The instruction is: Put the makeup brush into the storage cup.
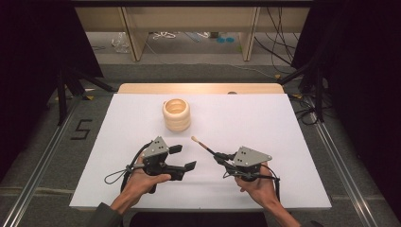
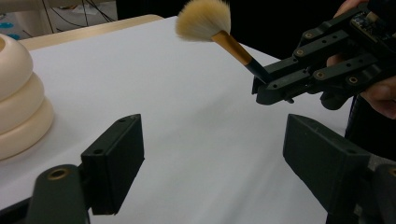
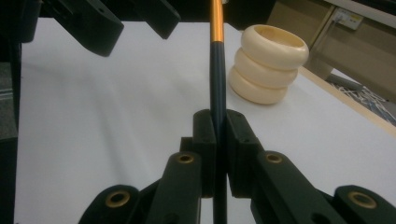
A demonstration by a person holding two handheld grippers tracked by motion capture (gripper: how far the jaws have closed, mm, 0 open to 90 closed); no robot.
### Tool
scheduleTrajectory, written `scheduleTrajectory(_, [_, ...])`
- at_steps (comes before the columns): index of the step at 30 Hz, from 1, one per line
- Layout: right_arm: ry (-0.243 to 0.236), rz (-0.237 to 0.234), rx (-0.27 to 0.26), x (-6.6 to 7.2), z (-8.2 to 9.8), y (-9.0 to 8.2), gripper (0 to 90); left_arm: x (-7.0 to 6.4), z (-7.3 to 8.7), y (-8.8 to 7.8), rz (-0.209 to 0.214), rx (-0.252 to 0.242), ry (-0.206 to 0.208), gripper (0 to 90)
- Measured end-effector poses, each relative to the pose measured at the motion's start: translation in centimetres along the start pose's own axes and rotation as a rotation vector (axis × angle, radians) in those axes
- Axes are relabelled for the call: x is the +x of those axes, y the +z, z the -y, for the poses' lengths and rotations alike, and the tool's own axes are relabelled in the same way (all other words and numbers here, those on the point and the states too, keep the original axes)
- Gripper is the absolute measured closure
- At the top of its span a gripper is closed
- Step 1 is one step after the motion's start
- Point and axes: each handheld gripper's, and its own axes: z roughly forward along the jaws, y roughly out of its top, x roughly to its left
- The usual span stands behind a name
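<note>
Pinching the dark-handled, gold-ferruled makeup brush (image 1: pixel 204 145), the right gripper (image 1: pixel 220 158) fingers aim it at eleven o'clock toward the cream ribbed holder (image 1: pixel 177 114); the left gripper (image 1: pixel 184 157) fingers stand spread, probably waiting.

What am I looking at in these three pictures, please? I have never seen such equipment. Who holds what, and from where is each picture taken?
There is no robot here. A person sits at a white table and holds a hand tool with two black jaws in each hand.

The wide picture comes from a camera above the table. The other two come from small cameras mounted on the tools, each looking along its own jaws.

The left gripper is open and holds nothing; in its own view the two jaws stand wide apart. The right gripper is shut on a makeup brush. In its own view the jaws pinch the dark handle, and the left gripper view shows the soft pale bristles raised above the table.

On the table stands a cream holder, shaped like three stacked rings and open on top.
</note>
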Motion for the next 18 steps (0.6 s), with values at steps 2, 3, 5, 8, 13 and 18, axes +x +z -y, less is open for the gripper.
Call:
scheduleTrajectory(2, [0.010,-0.009,-0.007,0.05,-0.01,0.10,84.5,-0.11,0.01,0.10,0.000,-0.009,-0.007,20.6])
scheduleTrajectory(3, [0.016,-0.017,-0.009,0.07,-0.03,0.12,84.4,-0.15,0.00,0.14,0.001,-0.014,-0.006,20.6])
scheduleTrajectory(5, [0.022,-0.021,-0.018,0.15,-0.05,0.24,84.5,-0.15,-0.05,0.22,0.013,-0.024,-0.007,20.6])
scheduleTrajectory(8, [0.040,-0.035,-0.034,0.20,-0.04,0.36,84.4,-0.29,-0.06,0.27,0.007,-0.032,-0.011,20.9])
scheduleTrajectory(13, [0.065,-0.057,-0.051,0.29,-0.02,0.52,84.4,-0.44,-0.12,0.27,0.004,-0.049,-0.014,21.0])
scheduleTrajectory(18, [0.096,-0.076,-0.067,0.40,0.06,0.67,84.4,-0.63,-0.06,0.40,0.009,-0.062,-0.027,21.4])
